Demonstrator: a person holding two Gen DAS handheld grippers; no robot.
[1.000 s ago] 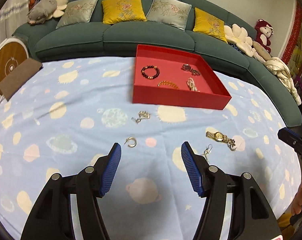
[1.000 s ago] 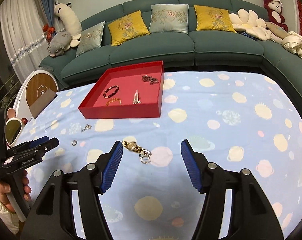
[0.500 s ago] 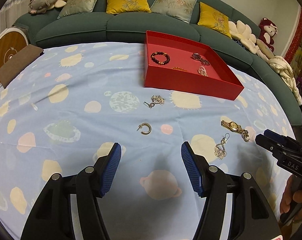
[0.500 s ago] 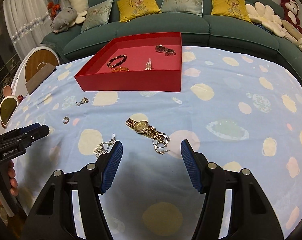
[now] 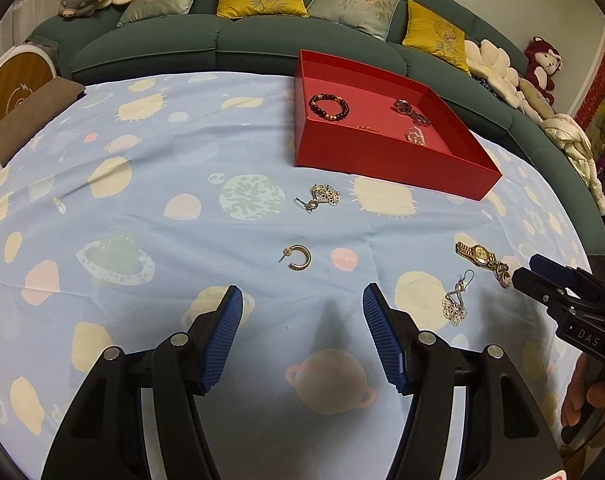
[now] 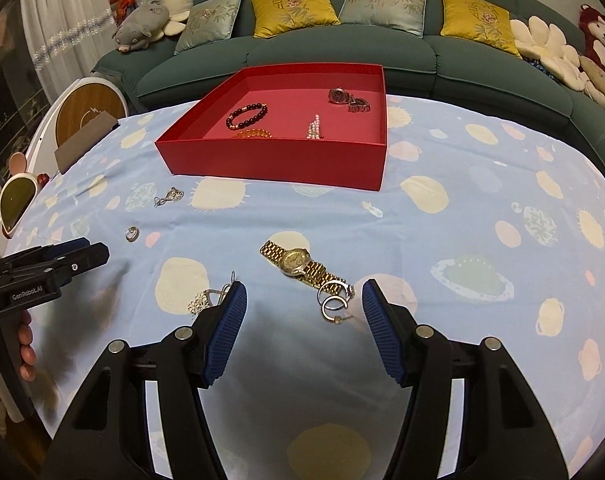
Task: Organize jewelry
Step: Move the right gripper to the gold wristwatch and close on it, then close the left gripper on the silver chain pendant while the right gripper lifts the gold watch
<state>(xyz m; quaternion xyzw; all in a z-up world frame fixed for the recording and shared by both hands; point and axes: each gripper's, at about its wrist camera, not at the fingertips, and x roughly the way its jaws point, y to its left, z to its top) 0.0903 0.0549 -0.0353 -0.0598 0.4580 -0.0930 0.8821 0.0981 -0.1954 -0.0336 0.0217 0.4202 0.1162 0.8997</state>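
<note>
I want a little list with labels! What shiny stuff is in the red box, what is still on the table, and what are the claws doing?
Box: red tray on the blue planet cloth
In the box: dark bead bracelet, amber bracelet, pearl piece, dark watch
On the cloth: gold watch, silver hoop earrings, two filigree drop earrings, gold hoop earring
Left claw: open, empty, gold hoop earring just ahead
Right claw: open, empty, silver hoop earrings between its tips
</note>
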